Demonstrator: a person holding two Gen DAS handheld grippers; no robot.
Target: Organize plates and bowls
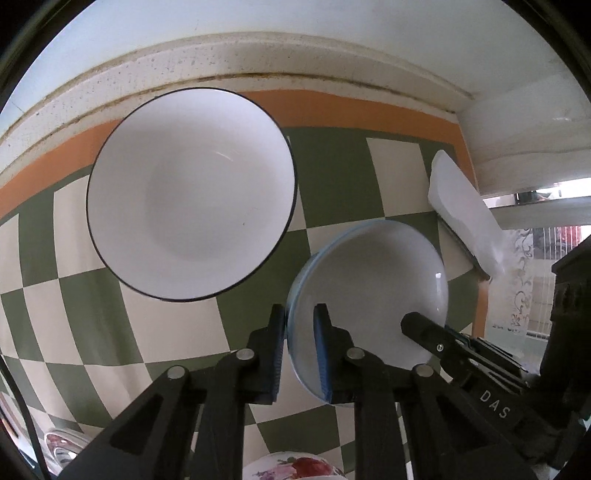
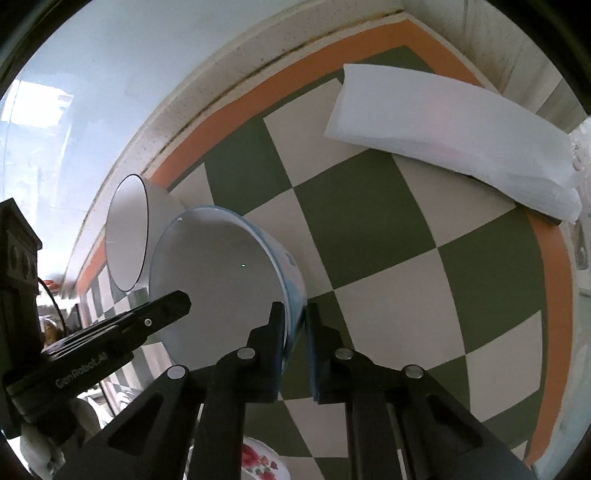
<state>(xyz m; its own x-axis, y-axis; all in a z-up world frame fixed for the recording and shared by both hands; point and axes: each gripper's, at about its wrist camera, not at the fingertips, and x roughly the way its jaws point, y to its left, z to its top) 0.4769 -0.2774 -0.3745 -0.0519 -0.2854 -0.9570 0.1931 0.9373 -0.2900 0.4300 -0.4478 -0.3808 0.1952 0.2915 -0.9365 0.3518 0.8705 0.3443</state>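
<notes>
Both the left gripper (image 1: 300, 332) and right gripper (image 2: 295, 325) pinch the blue-rimmed bowl (image 1: 369, 291) by opposite rims, just beside the black-rimmed bowl (image 1: 190, 194). Keep it level; nest gently.

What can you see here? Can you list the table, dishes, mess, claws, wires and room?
Surface: green-and-cream checkered cloth with orange border.
Job's things: blue-rimmed white bowl held by both claws; black-rimmed white bowl resting beside it.
Clutter: white rectangular block; floral dish at bottom edge.
Grippers: left claw and right claw each pinch the blue-rimmed bowl's wall.
Cables: black wire.
Surroundings: pale wall.
</notes>
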